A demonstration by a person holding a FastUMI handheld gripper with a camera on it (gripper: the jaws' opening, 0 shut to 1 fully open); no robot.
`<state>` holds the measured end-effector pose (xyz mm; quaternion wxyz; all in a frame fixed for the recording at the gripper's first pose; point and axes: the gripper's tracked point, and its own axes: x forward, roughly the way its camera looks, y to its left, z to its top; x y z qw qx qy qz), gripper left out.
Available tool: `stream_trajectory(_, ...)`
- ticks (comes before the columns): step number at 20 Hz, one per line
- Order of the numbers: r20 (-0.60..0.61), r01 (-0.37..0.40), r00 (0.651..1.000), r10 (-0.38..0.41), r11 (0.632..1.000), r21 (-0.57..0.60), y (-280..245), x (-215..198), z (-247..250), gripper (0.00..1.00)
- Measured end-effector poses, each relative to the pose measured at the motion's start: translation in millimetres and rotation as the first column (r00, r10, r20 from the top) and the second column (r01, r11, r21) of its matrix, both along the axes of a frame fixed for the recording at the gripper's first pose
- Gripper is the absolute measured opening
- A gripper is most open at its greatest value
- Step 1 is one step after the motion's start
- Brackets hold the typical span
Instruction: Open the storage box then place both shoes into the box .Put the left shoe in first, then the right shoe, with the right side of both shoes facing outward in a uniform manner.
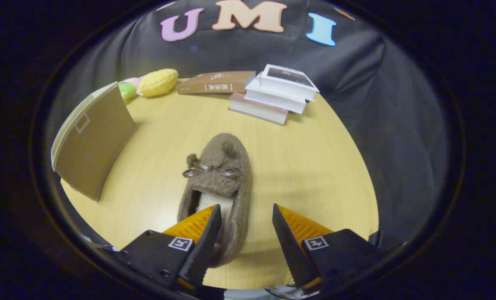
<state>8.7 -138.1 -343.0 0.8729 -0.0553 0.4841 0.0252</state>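
Observation:
A brown fuzzy shoe (223, 166) with a small bow lies on the wooden table (314, 166), toe pointing away from me. My gripper (245, 207) is open at its heel end. One finger (202, 225) hangs over the shoe's pale-lined opening and the other finger (293, 225) is outside the shoe's right wall, so that wall lies between them without either finger pressing on it. The brown cardboard storage box (95, 146) with a pale lid stands to the left of the shoe. I cannot tell how its lid sits.
Beyond the shoe, a stack of white books (279, 93) and a brown book (216, 82) lie at the table's far edge. A yellow plush toy (158, 82) and a green one (127, 89) sit behind the box.

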Motion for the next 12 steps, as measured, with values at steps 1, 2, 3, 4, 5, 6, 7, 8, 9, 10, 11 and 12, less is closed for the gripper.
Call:
stream_trajectory(1,-0.025,-0.002,1.000,0.003,1.000,0.021,5,0,-5,0.73)
stream_trajectory(2,-0.046,0.002,0.999,-0.001,0.999,0.036,6,1,-10,0.62)
stream_trajectory(3,-0.069,0.009,0.998,-0.005,0.999,0.054,9,0,-13,0.51)
stream_trajectory(4,-0.084,0.021,0.996,-0.015,0.997,0.069,12,1,-16,0.40)
stream_trajectory(5,-0.093,0.037,0.995,-0.031,0.997,0.066,10,1,-16,0.28)
stream_trajectory(6,-0.104,0.047,0.994,-0.038,0.996,0.079,13,0,-16,0.17)
stream_trajectory(7,-0.111,0.068,0.992,-0.057,0.993,0.092,12,0,-14,0.06)
stream_trajectory(8,-0.116,0.103,0.989,-0.089,0.987,0.120,14,0,-12,0.06)
stream_trajectory(9,-0.119,0.139,0.985,-0.121,0.978,0.154,15,2,-7,0.06)
stream_trajectory(10,-0.121,0.170,0.981,-0.149,0.968,0.183,16,3,-2,0.06)
stream_trajectory(11,-0.124,0.181,0.980,-0.158,0.962,0.204,16,3,4,0.06)
stream_trajectory(12,-0.122,0.188,0.979,-0.165,0.959,0.213,17,3,9,0.06)
